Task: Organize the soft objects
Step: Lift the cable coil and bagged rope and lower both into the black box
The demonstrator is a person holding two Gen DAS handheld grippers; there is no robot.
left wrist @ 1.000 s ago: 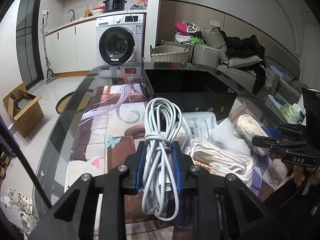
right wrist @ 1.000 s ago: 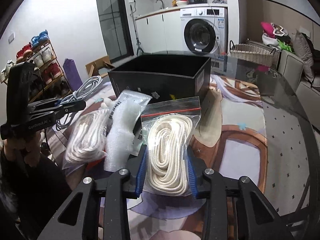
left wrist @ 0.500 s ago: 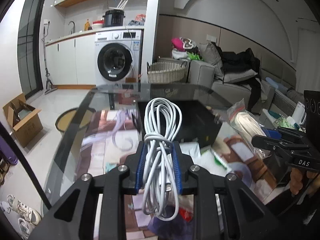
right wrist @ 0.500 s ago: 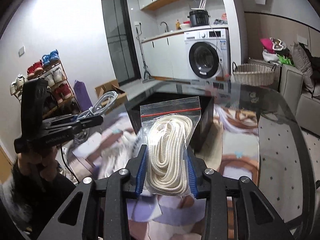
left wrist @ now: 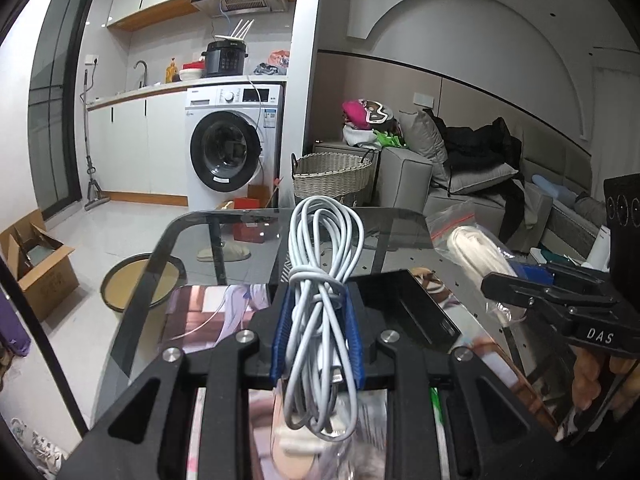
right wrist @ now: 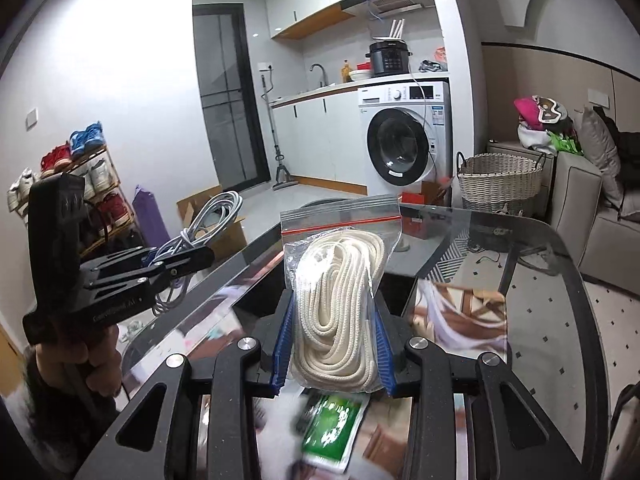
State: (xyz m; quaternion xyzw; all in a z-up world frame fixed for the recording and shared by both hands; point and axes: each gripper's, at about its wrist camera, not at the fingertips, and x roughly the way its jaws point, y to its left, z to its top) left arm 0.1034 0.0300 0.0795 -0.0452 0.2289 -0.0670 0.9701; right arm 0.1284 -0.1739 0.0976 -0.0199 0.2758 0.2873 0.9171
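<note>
Left gripper (left wrist: pixel 318 334) is clamped on a bundle of white charging cable (left wrist: pixel 320 320), blue pads pressing both sides, coil standing upright with its loops rising above the fingers and a connector end hanging below. Right gripper (right wrist: pixel 333 344) is clamped on a clear zip bag of white rope (right wrist: pixel 340 308), red seal strip at the top, bag upright between the pads. Both loads are held up off the glass surface (right wrist: pixel 540 280), side by side: the right wrist view shows the left gripper and cable at its left (right wrist: pixel 192 236), the left wrist view shows the right gripper (left wrist: pixel 516 276) and rope bag at its right. Black open box (left wrist: pixel 404 304) sits on the surface just ahead of and below both grippers, partly hidden by them. A printed mat (left wrist: pixel 200 308) lies under the box. Under the right gripper a green-and-white packet (right wrist: pixel 332 432) lies on the surface, blurred. Background: washing machine (left wrist: pixel 234 144), wicker basket (left wrist: pixel 334 174), grey sofa (left wrist: pixel 460 192) with piled clothes, cardboard box (left wrist: pixel 36 264) on the floor, shoe rack (right wrist: pixel 80 184).
</note>
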